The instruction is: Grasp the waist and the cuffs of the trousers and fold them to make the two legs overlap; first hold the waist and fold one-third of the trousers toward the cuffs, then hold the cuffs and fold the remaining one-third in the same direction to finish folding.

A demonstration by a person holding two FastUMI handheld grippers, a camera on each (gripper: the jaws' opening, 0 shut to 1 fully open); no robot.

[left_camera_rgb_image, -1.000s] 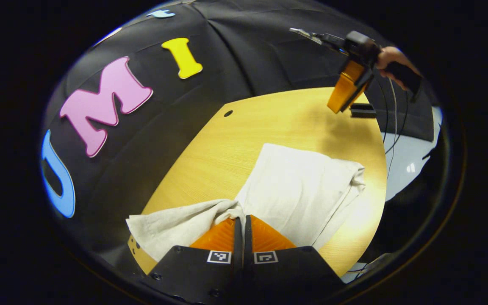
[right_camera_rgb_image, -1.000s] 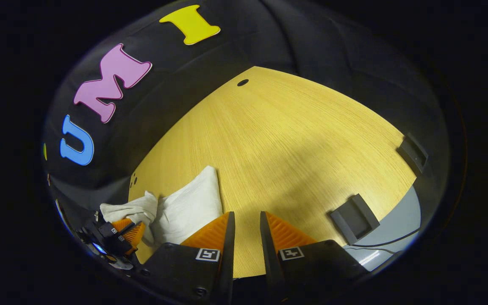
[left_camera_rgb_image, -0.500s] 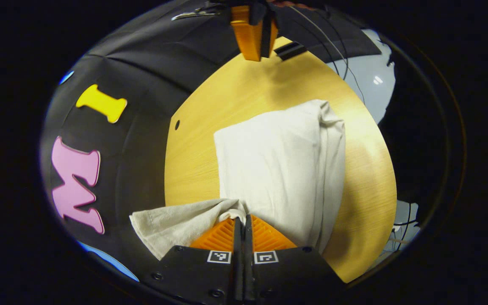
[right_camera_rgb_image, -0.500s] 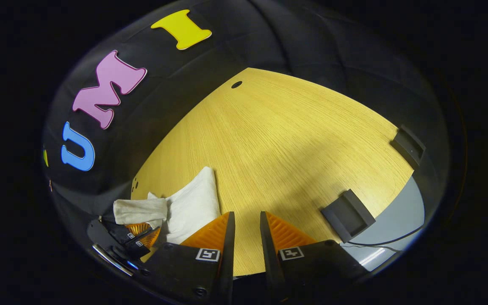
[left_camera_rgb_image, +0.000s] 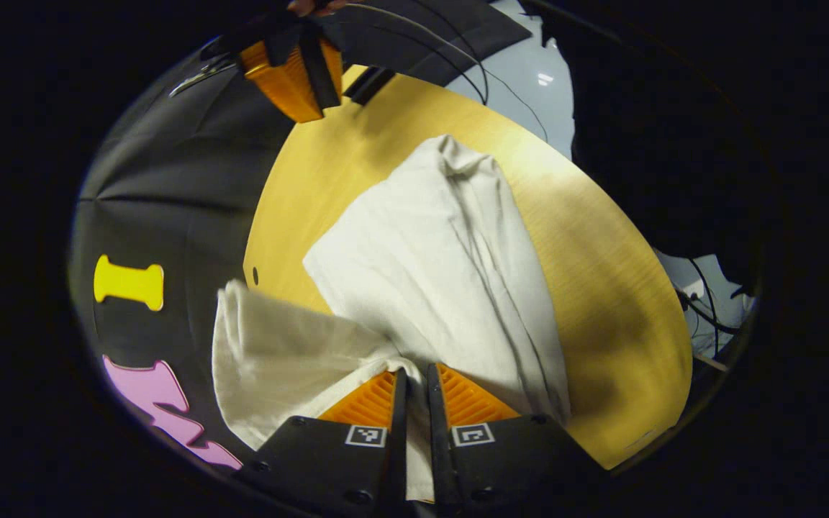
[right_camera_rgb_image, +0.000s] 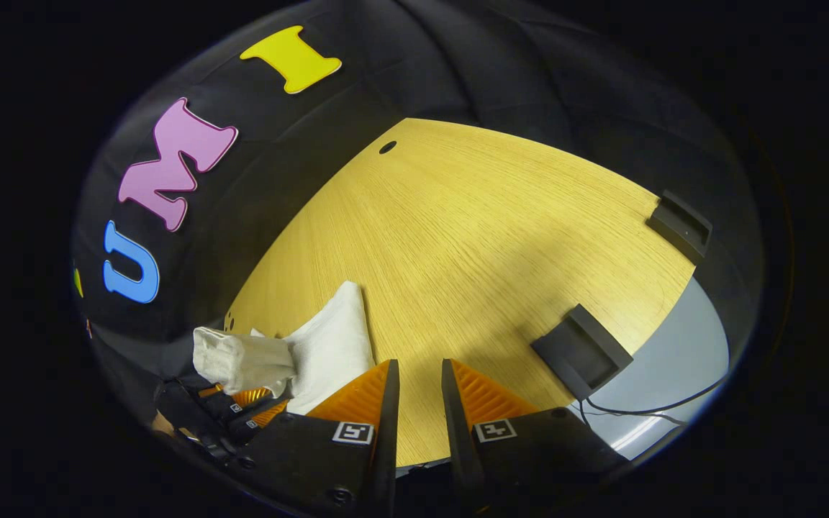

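Left hand-held gripper (left_camera_rgb_image: 414, 374): fingers now a slit apart with a fold of the white trousers (left_camera_rgb_image: 443, 273) running between them; half a second back they sat pressed tight on that bunch. Whether they still bite the cloth, cannot tell. The flap to the left of its fingers has spread wider and lies flatter than the narrow twist it was. The view has swung round, so the table (left_camera_rgb_image: 601, 259) and the bulk of the trousers now stretch straight ahead of the fingers.

Right hand-held gripper (right_camera_rgb_image: 420, 374): fingers spread, nothing between them, bare table ahead; hardly shifted. The trousers lie off to its left.

Judgement: the loosened pinch and flattened flap read as a fold being laid down and let go. Which third, the pictures don't settle.
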